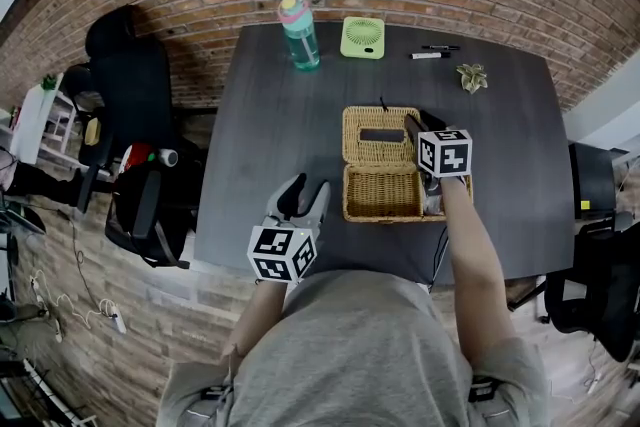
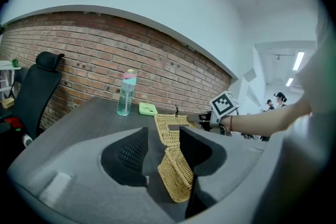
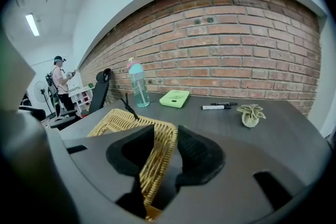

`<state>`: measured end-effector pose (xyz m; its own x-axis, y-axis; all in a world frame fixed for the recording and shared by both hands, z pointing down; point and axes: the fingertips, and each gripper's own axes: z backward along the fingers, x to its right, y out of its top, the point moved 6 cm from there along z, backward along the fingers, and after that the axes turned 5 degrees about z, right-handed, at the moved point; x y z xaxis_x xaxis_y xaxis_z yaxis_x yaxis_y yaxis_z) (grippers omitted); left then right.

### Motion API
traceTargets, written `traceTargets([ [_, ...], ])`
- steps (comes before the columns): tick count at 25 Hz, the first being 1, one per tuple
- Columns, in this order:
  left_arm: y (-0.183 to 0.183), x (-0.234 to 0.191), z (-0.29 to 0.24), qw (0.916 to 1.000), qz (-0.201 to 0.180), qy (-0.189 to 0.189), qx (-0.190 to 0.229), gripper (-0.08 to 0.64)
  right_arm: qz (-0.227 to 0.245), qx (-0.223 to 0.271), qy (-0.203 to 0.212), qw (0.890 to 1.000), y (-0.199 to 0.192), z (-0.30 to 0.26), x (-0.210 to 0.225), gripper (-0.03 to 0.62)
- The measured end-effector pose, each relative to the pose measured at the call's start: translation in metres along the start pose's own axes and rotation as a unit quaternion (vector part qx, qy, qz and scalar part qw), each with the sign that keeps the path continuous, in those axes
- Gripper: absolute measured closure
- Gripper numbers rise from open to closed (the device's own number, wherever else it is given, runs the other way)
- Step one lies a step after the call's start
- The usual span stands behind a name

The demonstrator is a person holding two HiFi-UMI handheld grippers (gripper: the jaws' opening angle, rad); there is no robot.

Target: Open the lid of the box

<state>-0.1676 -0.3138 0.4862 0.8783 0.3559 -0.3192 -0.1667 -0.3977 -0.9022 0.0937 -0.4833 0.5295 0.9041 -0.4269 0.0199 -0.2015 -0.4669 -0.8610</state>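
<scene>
The person is wearing a grey short-sleeved T-shirt (image 1: 370, 355). Ahead of the T-shirt, the left gripper (image 1: 308, 187) and right gripper (image 1: 413, 127) are showing grey bodies, black ribbed pads (image 2: 131, 152), and white cubes (image 1: 444, 153) bearing black square markers.

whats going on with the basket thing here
A person works two handheld grippers at a dark table. The right claw is clamped on the rim of the lid, which is swung open behind the wicker box. The left claw hangs open near the table's front edge, touching nothing.
</scene>
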Motion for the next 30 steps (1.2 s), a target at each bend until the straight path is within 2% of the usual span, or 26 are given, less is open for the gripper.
traceTargets([
  [6, 0.001, 0.002, 0.0, 1.0, -0.002, -0.002, -0.001, 0.382, 0.007, -0.008, -0.007, 1.0, -0.002, 0.0, 0.0, 0.454],
  [12, 0.002, 0.004, 0.004, 1.0, -0.001, -0.004, 0.002, 0.382, 0.014, 0.004, -0.007, 1.0, 0.004, 0.015, -0.008, 0.457],
  [24, -0.003, 0.025, 0.015, 0.9999, -0.007, -0.009, 0.005, 0.382, 0.01, 0.056, -0.005, 0.998, -0.001, 0.075, -0.036, 0.529],
  [30, -0.01, 0.044, 0.022, 0.9998, -0.019, -0.009, 0.002, 0.383, 0.01, 0.086, 0.01, 0.996, -0.003, 0.112, -0.052, 0.553],
])
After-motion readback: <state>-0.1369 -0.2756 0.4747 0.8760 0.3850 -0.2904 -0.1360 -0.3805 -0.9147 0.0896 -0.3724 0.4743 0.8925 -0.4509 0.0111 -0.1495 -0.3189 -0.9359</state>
